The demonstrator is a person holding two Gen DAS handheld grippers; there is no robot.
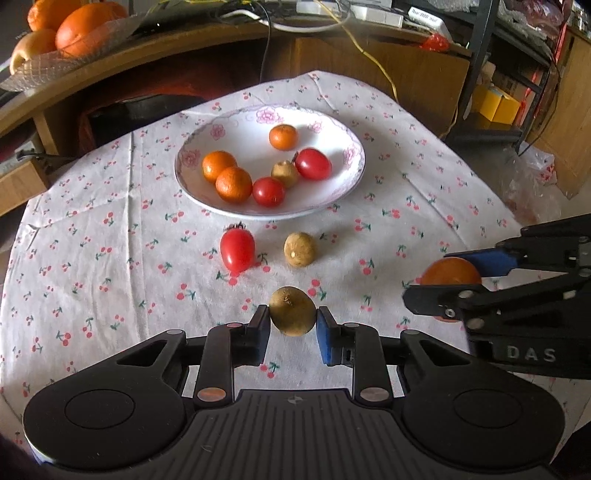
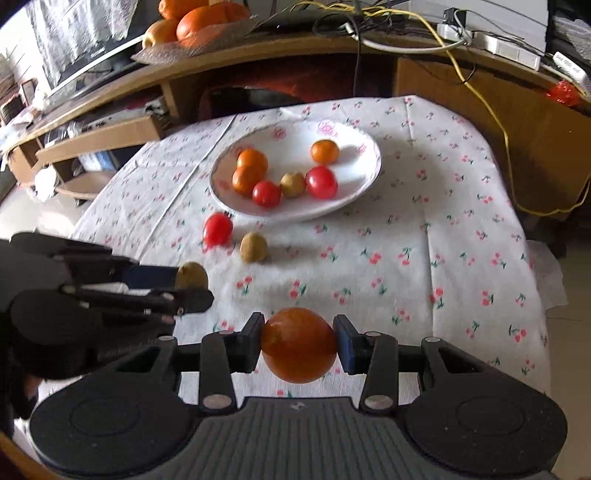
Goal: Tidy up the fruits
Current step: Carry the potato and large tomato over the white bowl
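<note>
My left gripper (image 1: 292,326) is shut on a small brown fruit (image 1: 292,311), held above the cherry-print cloth. My right gripper (image 2: 299,341) is shut on an orange (image 2: 298,345); from the left wrist it shows at the right edge as the right gripper (image 1: 448,286) with the orange (image 1: 450,272). A white floral plate (image 1: 345,184) holds three small oranges, two red tomatoes and a brown fruit. Just in front of the plate, a red tomato (image 1: 237,249) and another brown fruit (image 1: 300,249) lie on the cloth.
The cloth covers a small round table (image 1: 92,258). Behind it stands a wooden desk (image 1: 369,51) with cables, power strips and a glass dish of large oranges (image 1: 70,29). A yellow cable (image 2: 491,110) hangs down the desk front.
</note>
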